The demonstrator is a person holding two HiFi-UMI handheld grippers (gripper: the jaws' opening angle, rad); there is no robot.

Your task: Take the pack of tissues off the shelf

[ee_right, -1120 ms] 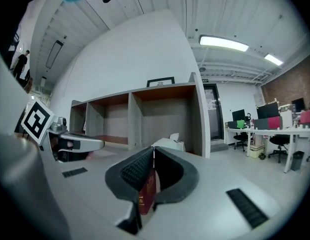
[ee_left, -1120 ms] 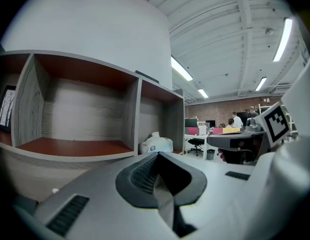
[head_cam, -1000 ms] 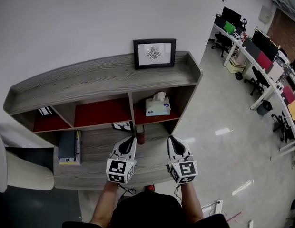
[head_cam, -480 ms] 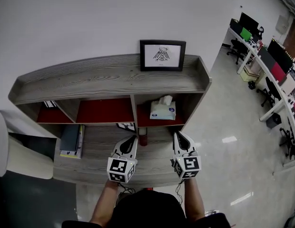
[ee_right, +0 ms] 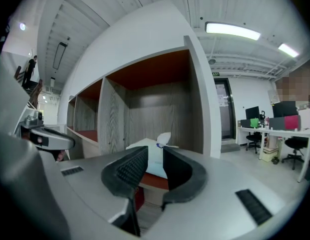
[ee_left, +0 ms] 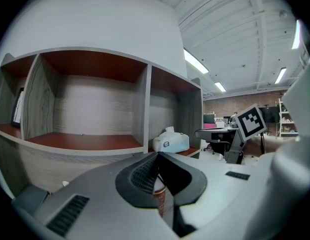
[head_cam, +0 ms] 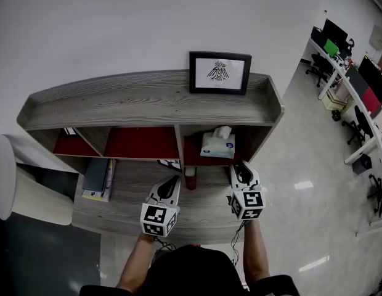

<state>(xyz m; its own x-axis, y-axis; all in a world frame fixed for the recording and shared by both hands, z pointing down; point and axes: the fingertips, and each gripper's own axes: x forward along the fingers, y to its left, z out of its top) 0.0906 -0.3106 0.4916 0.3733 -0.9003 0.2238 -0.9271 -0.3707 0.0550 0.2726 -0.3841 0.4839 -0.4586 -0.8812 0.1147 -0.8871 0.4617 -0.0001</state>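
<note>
The right claw [ee_right: 155, 155] is parting its jaws, nothing between them yet. The pack of tissues [head_cam: 217, 144] sits at its 11 o'clock, in the right-hand compartment of the shelf [head_cam: 148, 97]. Best to open wide before entering, go in level under the compartment roof, and close on the pack's body, not the loose tissue. The left claw [ee_left: 157, 156] looks clenched, empty. A red can [head_cam: 190, 179], probably, stands at the right claw's 9 o'clock, off the path.
</note>
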